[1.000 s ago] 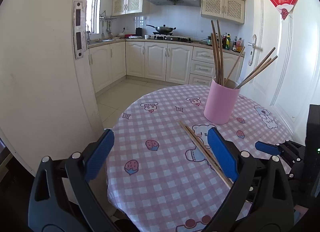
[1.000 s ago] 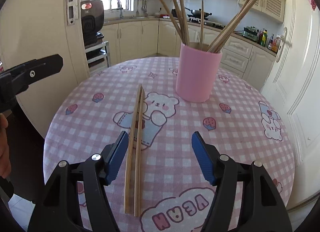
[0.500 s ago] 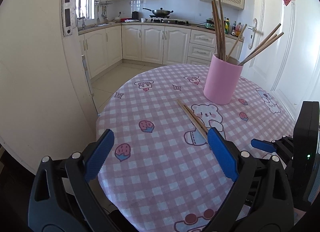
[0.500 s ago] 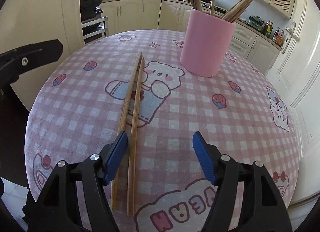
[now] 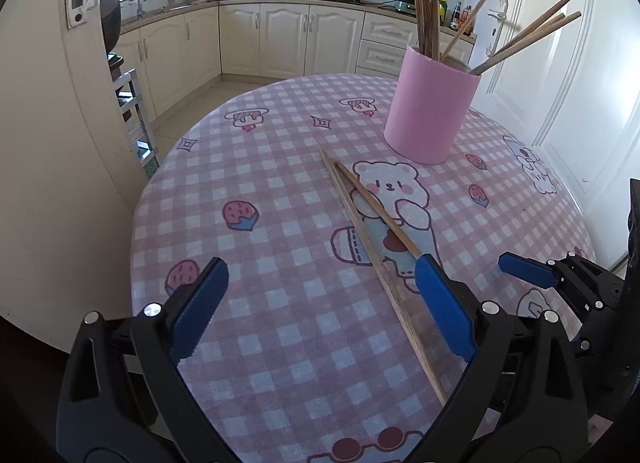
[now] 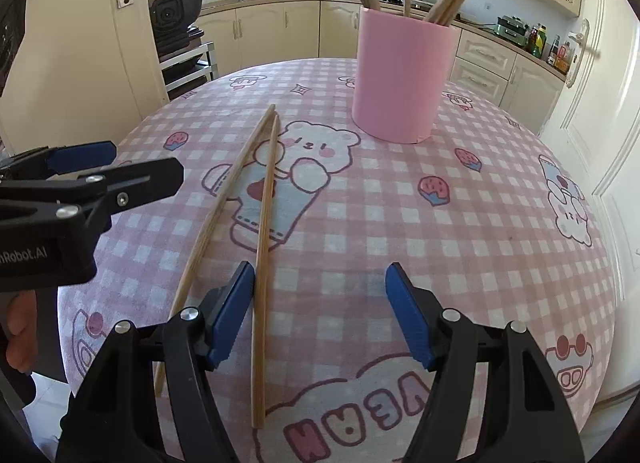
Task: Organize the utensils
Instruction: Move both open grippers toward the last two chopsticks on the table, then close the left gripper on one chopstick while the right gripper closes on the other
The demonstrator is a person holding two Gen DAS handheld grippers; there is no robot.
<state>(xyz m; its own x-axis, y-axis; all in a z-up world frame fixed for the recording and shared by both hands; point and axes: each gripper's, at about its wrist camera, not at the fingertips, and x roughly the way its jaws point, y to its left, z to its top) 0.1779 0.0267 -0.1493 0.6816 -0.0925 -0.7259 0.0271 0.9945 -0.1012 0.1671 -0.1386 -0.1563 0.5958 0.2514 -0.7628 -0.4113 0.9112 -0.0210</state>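
Cream kitchen cabinets (image 5: 280, 43) and a stove with a wok run along the back wall, and up front I have the round counter (image 5: 280, 323) under a pink checked cloth with bears and strawberries on it.

Starting at the left: my left gripper (image 5: 320, 303) hangs over the near edge of the cloth, tilted down, its blue pads spread wide with nothing but cloth between them. In the right wrist view the left gripper sits at the far left edge, and a bit of a hand (image 6: 20, 335) shows below it.

Moving right, two loose chopsticks (image 6: 256, 223) lie flat on the cloth, across the bear print. Their far tips almost meet near the bear's head and they fan apart toward me. In the left wrist view the near ends pass just by the left gripper's right pad (image 5: 444, 307); I can't tell whether it touches them.

My right gripper (image 6: 320, 311) is over those near ends, jaws apart and holding nothing. One chopstick runs just inside its left pad (image 6: 230, 315), the other passes outside and under that finger.

Further right and back, the pink holder cup (image 6: 404, 75) stands upright on the cloth, well apart from the loose pair, with a bundle of chopsticks (image 5: 424, 3) leaning out of it in several directions. Behind it at the far right is a white door (image 5: 560, 83).
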